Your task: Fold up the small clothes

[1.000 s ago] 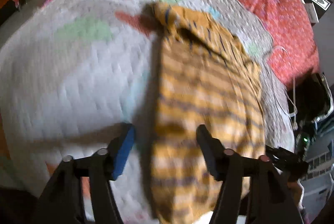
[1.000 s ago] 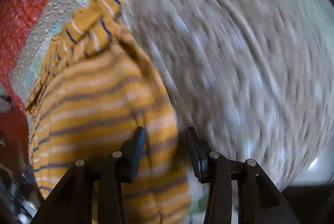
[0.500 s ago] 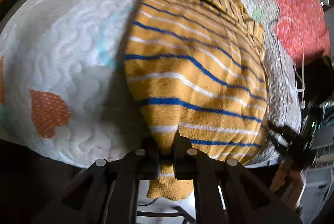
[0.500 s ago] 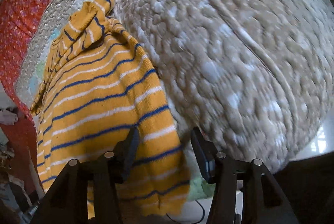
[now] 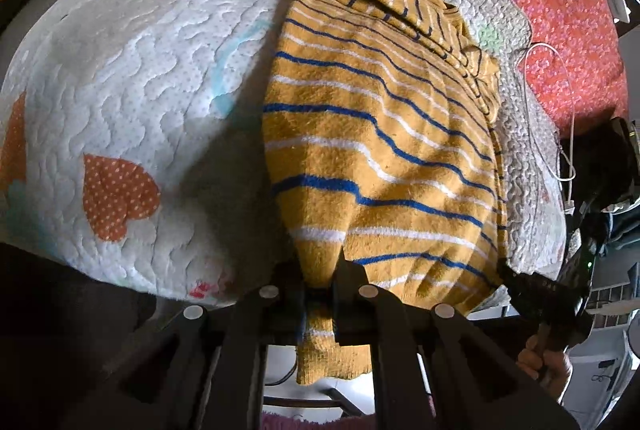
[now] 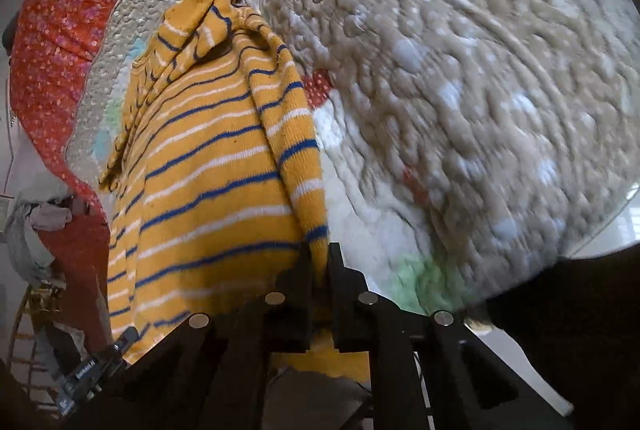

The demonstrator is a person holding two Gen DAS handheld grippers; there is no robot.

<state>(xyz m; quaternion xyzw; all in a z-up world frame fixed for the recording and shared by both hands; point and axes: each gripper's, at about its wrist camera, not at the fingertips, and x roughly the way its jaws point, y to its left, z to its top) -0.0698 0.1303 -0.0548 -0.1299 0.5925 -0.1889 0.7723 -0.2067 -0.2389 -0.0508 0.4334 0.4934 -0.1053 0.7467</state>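
A small yellow sweater (image 5: 380,133) with blue and white stripes lies on a quilted bed cover (image 5: 132,77), its hem hanging over the near edge. My left gripper (image 5: 320,282) is shut on the hem at the sweater's left corner. In the right wrist view the same sweater (image 6: 208,165) runs up the left half, its sleeves bunched at the far end. My right gripper (image 6: 320,266) is shut on the sweater's right hem edge. The right gripper also shows in the left wrist view (image 5: 532,294), at the hem's other corner.
The white quilt (image 6: 480,89) carries heart and pastel patches. A red floral bedspread (image 5: 560,9) lies beyond it, with a white cable (image 5: 568,117) on its edge. Clutter and a pile of clothes (image 6: 36,226) stand beside the bed. The floor shows below the hem.
Both grippers were open around the hem a second ago. The left one closed on the hem first, then the right one closed on it. The hem is now pulled slightly off the edge.
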